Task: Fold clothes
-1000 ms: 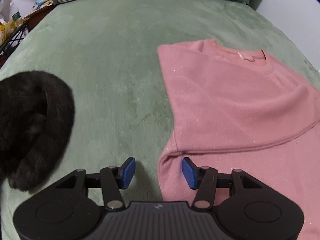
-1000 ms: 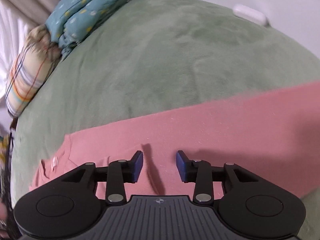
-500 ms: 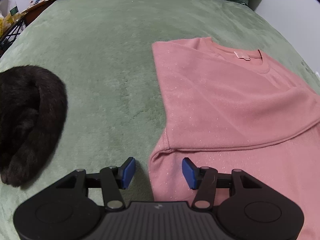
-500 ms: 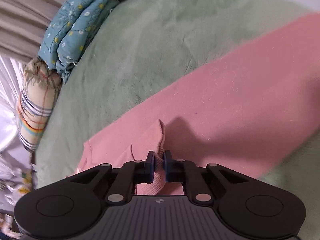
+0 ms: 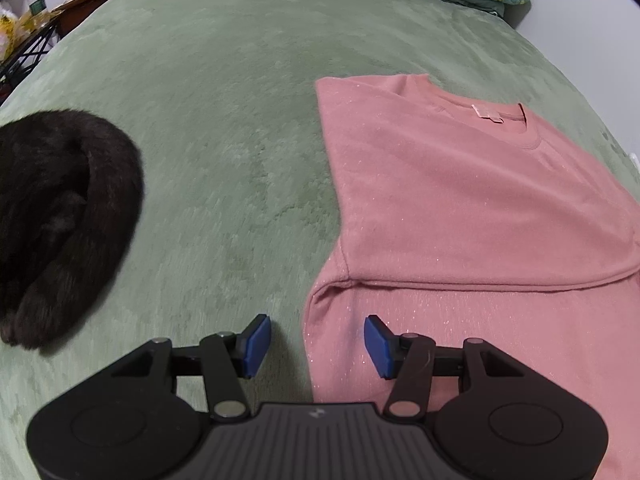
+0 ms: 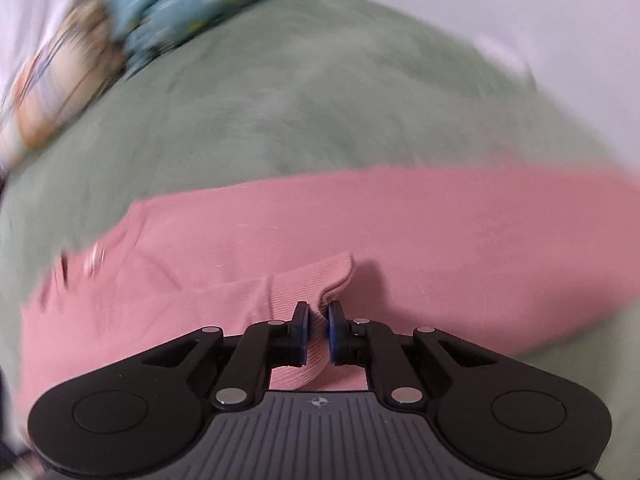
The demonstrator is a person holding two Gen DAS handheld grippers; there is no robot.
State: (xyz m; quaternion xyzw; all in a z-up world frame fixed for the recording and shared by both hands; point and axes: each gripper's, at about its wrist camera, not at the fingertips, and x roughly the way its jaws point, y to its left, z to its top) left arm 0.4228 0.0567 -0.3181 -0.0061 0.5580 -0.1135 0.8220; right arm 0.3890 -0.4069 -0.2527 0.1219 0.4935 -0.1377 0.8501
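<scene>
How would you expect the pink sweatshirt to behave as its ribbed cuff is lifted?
Probably floppy: the ribbed cuff already bunches between the shut right gripper. The pink sweatshirt looks thick, so the sleeve likely trails, dragging on the plush green blanket.

Both devices have the same build. The left gripper (image 5: 315, 340) has a matte black body with a ribbed dark grey plate in the centre, which carries a small pale logo. On each side there is a round shallow disc, and black linkage arms are joined with silver round pins. The fingertips (image 5: 255, 340) carry bright blue flat pads. The right gripper (image 6: 318, 330) looks identical, though its logo seems to be a small crossed circle; its blue pads are mostly hidden.
</scene>
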